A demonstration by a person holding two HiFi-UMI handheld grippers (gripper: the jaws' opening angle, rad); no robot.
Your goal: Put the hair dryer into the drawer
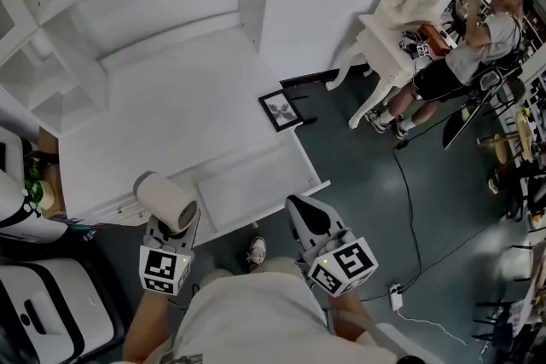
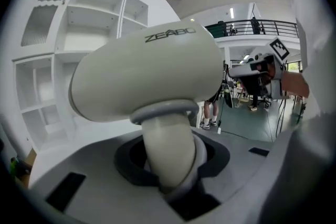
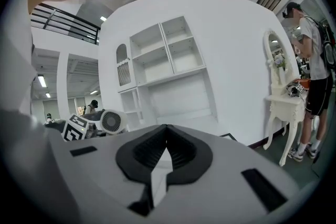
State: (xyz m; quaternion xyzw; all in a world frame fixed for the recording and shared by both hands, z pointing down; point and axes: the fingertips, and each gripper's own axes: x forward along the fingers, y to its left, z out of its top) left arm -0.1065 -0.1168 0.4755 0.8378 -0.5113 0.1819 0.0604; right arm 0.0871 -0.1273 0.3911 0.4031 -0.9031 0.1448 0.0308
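Observation:
The cream hair dryer [image 1: 165,200] stands with its barrel over the front left edge of the white cabinet. My left gripper [image 1: 173,223] is shut on its handle. In the left gripper view the handle [image 2: 168,157] runs down between the jaws and the barrel [image 2: 147,76] fills the middle. The open white drawer [image 1: 252,187] juts out of the cabinet front, between the two grippers. My right gripper [image 1: 304,210] hangs at the drawer's front right corner, its jaws together and holding nothing [image 3: 166,136]. In the right gripper view the dryer's grille [image 3: 111,121] shows at the left.
The white cabinet top [image 1: 171,124] and shelves [image 1: 102,4] lie ahead. A framed picture [image 1: 280,109] leans on the floor by the wall. A white dressing table [image 1: 388,30] and a standing person [image 1: 478,47] are at the right. Cables [image 1: 408,209] cross the floor.

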